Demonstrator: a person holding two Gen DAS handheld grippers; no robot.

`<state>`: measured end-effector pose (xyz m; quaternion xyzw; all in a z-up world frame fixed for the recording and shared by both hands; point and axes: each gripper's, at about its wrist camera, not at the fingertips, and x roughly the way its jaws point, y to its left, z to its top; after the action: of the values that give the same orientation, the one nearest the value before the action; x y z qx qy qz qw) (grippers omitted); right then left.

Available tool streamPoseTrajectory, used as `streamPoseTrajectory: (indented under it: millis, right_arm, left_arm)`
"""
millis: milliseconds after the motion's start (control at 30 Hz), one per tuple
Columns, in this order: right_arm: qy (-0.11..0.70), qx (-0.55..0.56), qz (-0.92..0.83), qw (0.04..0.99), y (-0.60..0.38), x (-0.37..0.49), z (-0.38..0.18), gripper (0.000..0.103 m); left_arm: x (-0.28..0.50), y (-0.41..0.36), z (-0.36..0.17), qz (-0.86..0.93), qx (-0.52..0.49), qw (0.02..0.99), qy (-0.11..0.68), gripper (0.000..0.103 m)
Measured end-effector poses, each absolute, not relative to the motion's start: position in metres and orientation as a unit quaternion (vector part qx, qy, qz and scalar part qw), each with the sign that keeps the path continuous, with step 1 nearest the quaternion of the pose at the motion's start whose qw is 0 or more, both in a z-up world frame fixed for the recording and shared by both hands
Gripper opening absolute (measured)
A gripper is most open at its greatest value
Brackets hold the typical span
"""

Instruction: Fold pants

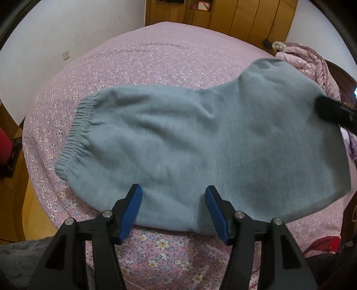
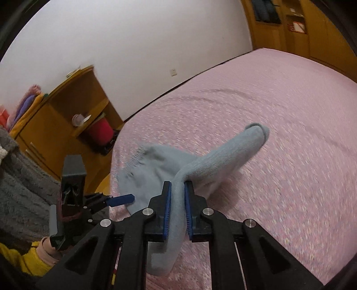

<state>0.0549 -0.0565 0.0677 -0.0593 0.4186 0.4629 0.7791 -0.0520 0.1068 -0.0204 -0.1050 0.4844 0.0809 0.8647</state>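
Observation:
Grey-blue fleece pants (image 1: pixel 200 142) lie on the pink flowered bed (image 1: pixel 138 58), elastic waistband (image 1: pixel 75 129) to the left, legs reaching right. My left gripper (image 1: pixel 174 196) is open just above the near edge of the pants, touching nothing. My right gripper (image 2: pixel 177 196) is shut on a pant leg (image 2: pixel 223 156) and holds it lifted off the bed; the cuff end hangs below the jaws. The right gripper shows as a dark blur at the right of the left wrist view (image 1: pixel 332 111). The left gripper shows at the left of the right wrist view (image 2: pixel 120 199).
A wooden wardrobe (image 1: pixel 223 13) stands beyond the far end of the bed. A wooden bedside cabinet (image 2: pixel 67 116) with a red object stands left of the bed. A pink quilt (image 1: pixel 312 64) is heaped at the far right.

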Motion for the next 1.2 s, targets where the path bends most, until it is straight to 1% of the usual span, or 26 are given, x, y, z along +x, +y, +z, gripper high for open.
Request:
streamPoseTrajectory:
  millis: [267,433,633,667,700,733,967,1033,1167,1200]
  right_arm:
    - [0.425,-0.092,0.508,0.743,0.01,0.055,0.076,0.012]
    - [0.455,-0.1,0.528,0.711,0.056,0.056,0.061,0.012]
    - [0.483,-0.105,0.549,0.674,0.104,0.057,0.037,0.012]
    - [0.487,-0.109,0.552,0.668,0.112,0.057,0.032,0.01]
    - [0.49,-0.111,0.556,0.662,0.121,0.057,0.027,0.004]
    - [0.494,-0.111,0.56,0.656,0.127,0.058,0.023,0.003]
    - [0.509,-0.124,0.554,0.647,0.15,0.063,-0.005,0.003]
    - [0.505,-0.116,0.552,0.653,0.142,0.067,-0.003,0.005]
    - [0.489,-0.104,0.539,0.678,0.119,0.074,0.009,0.019]
    - [0.488,-0.097,0.532,0.685,0.108,0.077,0.012,0.02]
  left_arm:
    - [-0.071,0.138,-0.001,0.128,-0.138,0.87,0.456,0.062]
    - [-0.083,0.164,0.005,0.158,-0.163,0.868,0.441,0.062]
    - [-0.088,0.191,-0.002,0.181,-0.182,0.858,0.444,0.062]
    - [-0.087,0.192,-0.004,0.185,-0.183,0.857,0.444,0.062]
    - [-0.087,0.195,-0.004,0.187,-0.184,0.857,0.444,0.062]
    - [-0.087,0.198,-0.007,0.192,-0.187,0.854,0.445,0.062]
    - [-0.091,0.21,-0.017,0.205,-0.195,0.843,0.458,0.062]
    - [-0.093,0.212,-0.02,0.204,-0.203,0.84,0.46,0.062]
    - [-0.097,0.213,-0.018,0.206,-0.201,0.841,0.458,0.062]
    - [-0.099,0.213,-0.017,0.208,-0.202,0.841,0.456,0.062]
